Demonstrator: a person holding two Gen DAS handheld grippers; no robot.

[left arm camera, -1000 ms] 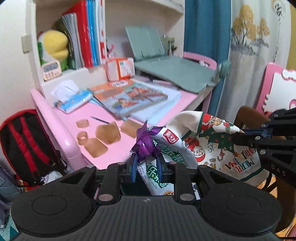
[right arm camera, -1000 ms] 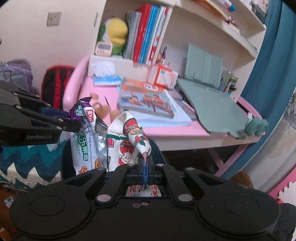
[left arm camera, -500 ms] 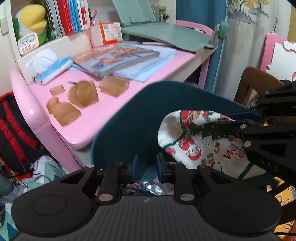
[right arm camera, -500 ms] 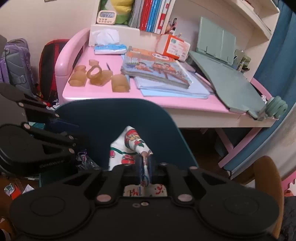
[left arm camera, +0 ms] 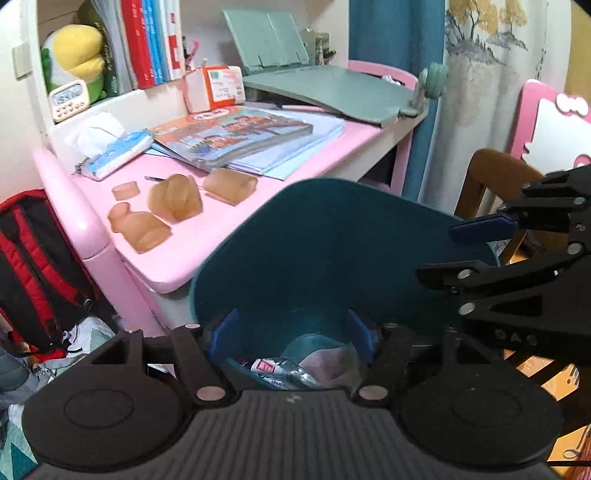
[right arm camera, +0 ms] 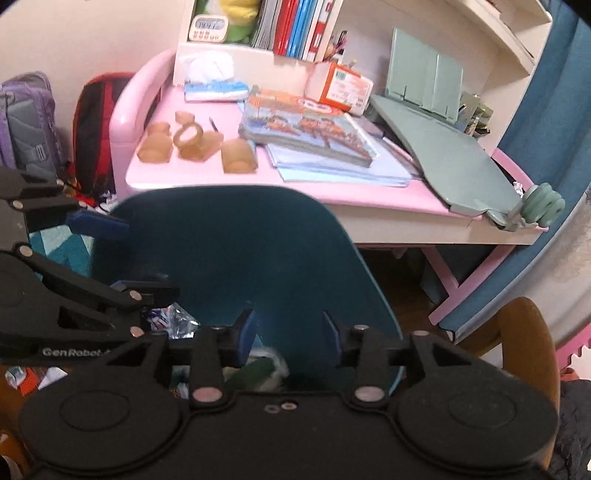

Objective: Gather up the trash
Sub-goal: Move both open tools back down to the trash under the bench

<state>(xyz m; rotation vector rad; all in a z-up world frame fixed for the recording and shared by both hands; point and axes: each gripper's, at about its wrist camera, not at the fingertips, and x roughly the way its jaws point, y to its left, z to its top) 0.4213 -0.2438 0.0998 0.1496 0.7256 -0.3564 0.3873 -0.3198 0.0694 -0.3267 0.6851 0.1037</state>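
A pink desk (left arm camera: pixel 177 254) stands against a cream wall (right arm camera: pixel 92 33), with a white shelf unit (right arm camera: pixel 373 40) of upright books on top. A blue curtain (left arm camera: pixel 395 51) hangs beside it, next to a pale printed curtain (left arm camera: pixel 491 74). A brown wooden chair (left arm camera: pixel 491 173) stands near.

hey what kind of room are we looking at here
Most likely a child's bedroom or study corner: a pink desk with a bookshelf hutch, picture books stacked on it, a yellow plush toy on the shelf and a red backpack leaning beside the desk.
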